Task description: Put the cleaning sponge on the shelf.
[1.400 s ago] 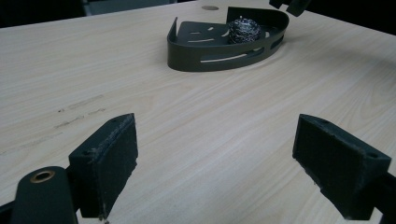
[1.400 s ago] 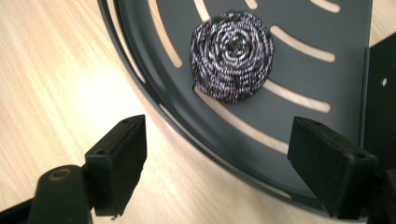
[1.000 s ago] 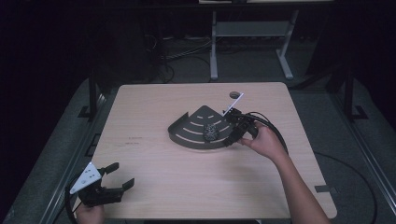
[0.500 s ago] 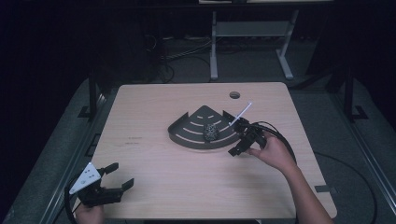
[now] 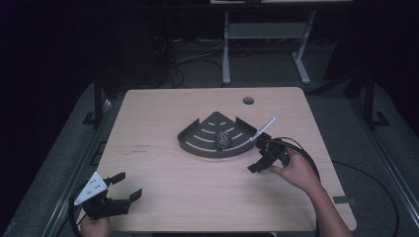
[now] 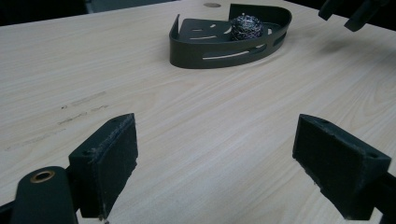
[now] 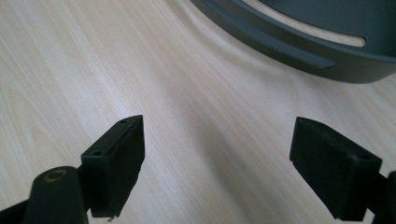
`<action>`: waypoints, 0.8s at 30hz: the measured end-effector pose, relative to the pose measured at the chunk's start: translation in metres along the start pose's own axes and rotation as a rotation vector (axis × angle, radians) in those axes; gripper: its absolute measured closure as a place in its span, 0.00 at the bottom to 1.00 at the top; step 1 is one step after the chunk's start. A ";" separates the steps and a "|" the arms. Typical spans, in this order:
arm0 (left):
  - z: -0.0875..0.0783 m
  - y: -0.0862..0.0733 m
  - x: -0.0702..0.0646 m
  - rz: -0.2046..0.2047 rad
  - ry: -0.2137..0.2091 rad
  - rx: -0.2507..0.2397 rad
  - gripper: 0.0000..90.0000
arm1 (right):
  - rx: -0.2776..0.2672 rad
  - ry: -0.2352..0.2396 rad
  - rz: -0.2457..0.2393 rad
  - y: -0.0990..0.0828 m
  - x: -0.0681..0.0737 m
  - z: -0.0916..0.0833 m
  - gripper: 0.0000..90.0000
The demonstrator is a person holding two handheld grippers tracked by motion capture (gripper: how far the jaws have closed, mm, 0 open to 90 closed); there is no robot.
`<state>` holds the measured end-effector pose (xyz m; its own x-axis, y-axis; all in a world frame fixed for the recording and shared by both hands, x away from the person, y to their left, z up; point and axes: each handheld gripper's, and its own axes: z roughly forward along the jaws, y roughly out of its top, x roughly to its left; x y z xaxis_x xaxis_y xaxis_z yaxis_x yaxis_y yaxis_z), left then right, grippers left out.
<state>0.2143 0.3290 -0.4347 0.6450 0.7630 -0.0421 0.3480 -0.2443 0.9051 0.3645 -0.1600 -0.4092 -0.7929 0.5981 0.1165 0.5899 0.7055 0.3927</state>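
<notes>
Looking down from the high view, a pale wooden desk (image 5: 163, 123) carries a dark grey, fan-shaped metal corner tray with slots (image 5: 200, 140) near its middle, toward the far edge. A small dark ball of steel-wool scrubber (image 5: 223, 140) lies inside the tray. Just off the tray's right end, the right gripper (image 5: 255, 164) hovers low over the desk in a hand, its fingers spread apart and holding nothing; they have just been opening. The left gripper (image 5: 126, 186), topped by a grey three-cornered plate, sits at the desk's near left corner, fingers also wide and empty.

In the left gripper view, two black fingers (image 6: 105, 165) stand far apart over bare wood. The tray (image 6: 205, 56) lies well ahead with the scrubber (image 6: 246, 27) in it.

In the right gripper view, black fingers (image 7: 114, 163) gape over bare wood, with the tray's curved slotted wall (image 7: 299, 51) close ahead, not touched.
</notes>
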 end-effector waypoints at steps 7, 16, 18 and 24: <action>0.001 0.000 -0.001 -0.001 -0.002 -0.001 0.15 | -0.008 0.004 0.014 -0.014 0.002 0.004 0.19; 0.001 0.000 -0.002 0.002 -0.005 0.003 0.15 | -0.017 0.008 0.022 -0.030 0.007 0.007 0.19; 0.001 0.000 -0.002 0.000 -0.004 0.003 0.15 | -0.020 0.007 0.026 -0.033 0.008 0.007 0.19; 0.002 0.000 -0.002 0.004 -0.003 0.007 0.15 | -0.029 -0.002 0.026 -0.045 0.013 0.006 0.18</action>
<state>0.2142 0.3267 -0.4352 0.6486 0.7601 -0.0402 0.3501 -0.2510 0.9025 0.3285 -0.1816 -0.4313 -0.7773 0.6165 0.1255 0.6054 0.6786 0.4159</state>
